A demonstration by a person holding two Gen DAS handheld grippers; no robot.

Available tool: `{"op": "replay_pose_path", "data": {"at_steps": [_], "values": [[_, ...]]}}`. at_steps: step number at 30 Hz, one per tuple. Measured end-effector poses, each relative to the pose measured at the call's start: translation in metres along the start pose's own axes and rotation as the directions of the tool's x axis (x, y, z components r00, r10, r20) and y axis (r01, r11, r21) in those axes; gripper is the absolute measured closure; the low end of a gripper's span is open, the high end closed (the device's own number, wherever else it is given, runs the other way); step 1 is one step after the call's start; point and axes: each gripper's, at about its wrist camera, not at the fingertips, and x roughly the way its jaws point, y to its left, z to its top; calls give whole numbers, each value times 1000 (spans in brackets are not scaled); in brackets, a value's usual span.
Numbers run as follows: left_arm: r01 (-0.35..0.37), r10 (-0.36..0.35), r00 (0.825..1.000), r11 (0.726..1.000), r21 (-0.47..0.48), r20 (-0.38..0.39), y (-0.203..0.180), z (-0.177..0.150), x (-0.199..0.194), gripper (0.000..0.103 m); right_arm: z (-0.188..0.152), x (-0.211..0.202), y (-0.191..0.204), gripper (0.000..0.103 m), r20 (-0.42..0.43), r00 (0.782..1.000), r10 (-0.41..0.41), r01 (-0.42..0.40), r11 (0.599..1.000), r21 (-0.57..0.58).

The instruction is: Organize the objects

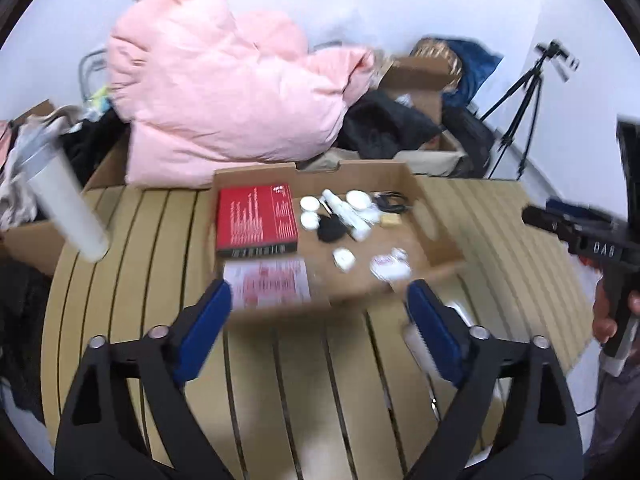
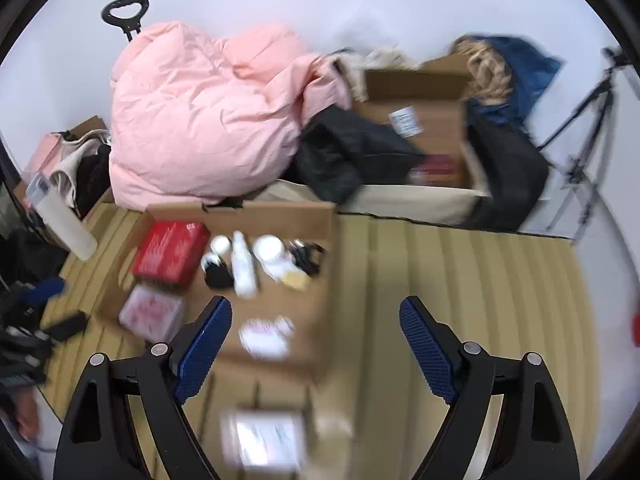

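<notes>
A shallow open cardboard box (image 1: 436,236) lies on the slatted tan table (image 1: 300,392). Inside it are a red box (image 1: 256,220), a pink-and-white packet (image 1: 268,284), a white bottle (image 1: 344,208), small round white jars (image 1: 310,202), a black item (image 1: 330,230) and small white packets (image 1: 390,266). My left gripper (image 1: 320,304) hovers open over the box's near edge with nothing between its fingers. My right gripper (image 2: 316,320) is open too, above the same box (image 2: 312,216), near a white packet (image 2: 266,334). Another blurred white packet (image 2: 264,440) lies nearer on the table.
A big pink quilted bundle (image 1: 216,100) and black clothing (image 1: 380,128) are piled behind the table among cardboard boxes (image 2: 424,120). A white cylinder (image 1: 68,208) leans at the left. A tripod (image 1: 524,104) stands at the right wall. A hand (image 1: 604,312) holds the other gripper.
</notes>
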Motion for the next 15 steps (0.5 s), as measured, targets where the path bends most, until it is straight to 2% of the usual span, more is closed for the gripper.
{"op": "replay_pose_path", "data": {"at_steps": [1,4,7,11,13,15], "values": [[6,-6,1000,1000,-1,17,-2,-14,-17,5,-16,-18,-1,14,13,1000,-1,1,1000,8],[-11,11,999,1000,-5,54,-7,-60,-62,4,-80,-67,8,14,34,998,-43,43,999,6],[-43,52,993,996,-83,106,-14,-113,-102,3,-135,-100,19,14,48,999,-3,2,999,39],[-61,85,983,987,-149,161,-37,-183,-127,3,-210,-136,36,14,66,998,-18,8,989,149],[-79,103,982,986,-150,159,-45,-208,-127,3,-248,-149,45,14,94,995,45,-66,971,229],[-96,113,986,986,-137,122,-50,-218,-121,3,-270,-149,53,14,88,992,87,-105,969,223]]}}
